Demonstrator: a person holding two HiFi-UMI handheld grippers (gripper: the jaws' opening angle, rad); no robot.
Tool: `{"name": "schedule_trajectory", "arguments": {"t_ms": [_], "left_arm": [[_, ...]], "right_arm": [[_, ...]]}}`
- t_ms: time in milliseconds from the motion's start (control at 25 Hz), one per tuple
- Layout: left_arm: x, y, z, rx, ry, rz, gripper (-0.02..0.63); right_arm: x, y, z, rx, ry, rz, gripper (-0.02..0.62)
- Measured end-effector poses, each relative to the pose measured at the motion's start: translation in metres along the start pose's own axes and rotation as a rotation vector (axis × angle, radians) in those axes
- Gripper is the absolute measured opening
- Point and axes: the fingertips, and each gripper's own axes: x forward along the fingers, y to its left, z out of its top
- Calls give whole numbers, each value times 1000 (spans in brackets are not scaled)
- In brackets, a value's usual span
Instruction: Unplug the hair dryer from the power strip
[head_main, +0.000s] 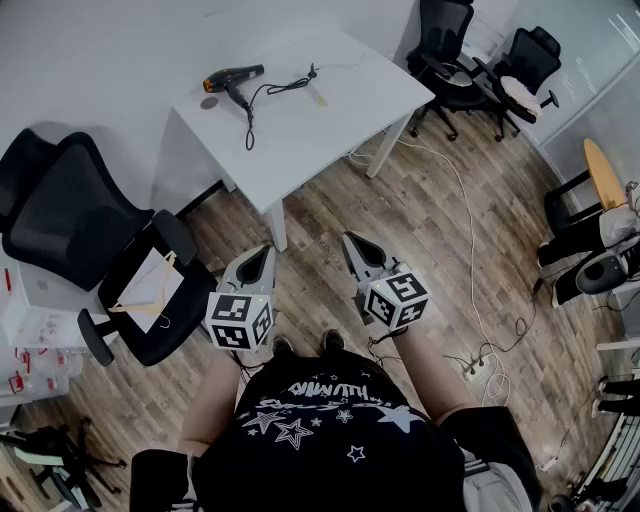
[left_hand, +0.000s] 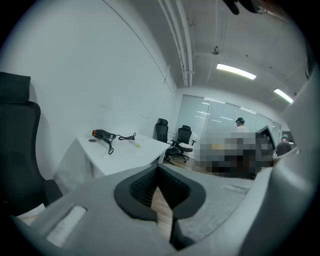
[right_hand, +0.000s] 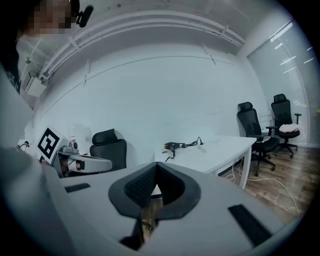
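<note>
We carry the left gripper (head_main: 262, 252) and right gripper (head_main: 352, 243) both closed and empty, well short of the white table (head_main: 345, 105); the hair dryer (head_main: 232, 76) lies on its far-left corner, barrel crosswise, cord (head_main: 285, 87) trailing right; the left gripper looks nearer.

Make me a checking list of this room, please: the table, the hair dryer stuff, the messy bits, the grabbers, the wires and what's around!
Surface: white table, mostly bare.
Job's things: black hair dryer lies on the table; a white block on the wooden floor may be the power strip, too small to tell.
Clutter: a round disc beside the dryer, a yellowish bit near the end of the cord.
Grippers: left gripper and right gripper both shut, empty, held over the floor short of the table.
Cables: the dryer's cord lies looped on the table; a white cable crosses the floor.
Surroundings: black office chairs around the table.
</note>
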Motion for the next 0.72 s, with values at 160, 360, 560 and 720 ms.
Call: {"name": "schedule_trajectory", "arguments": {"t_ms": [160, 360, 560, 720], "left_arm": [[1, 3, 0, -9, -1, -4, 3], [0, 10, 0, -6, -3, -3, 3], [0, 15, -2, -7, -2, -10, 3], [1, 24, -8, -2, 6, -1, 3]], "right_arm": [[2, 2, 1, -7, -1, -2, 8], [6, 3, -1, -3, -3, -16, 8], [10, 4, -1, -8, -1, -36, 8], [16, 5, -5, -4, 4, -51, 8]]}}
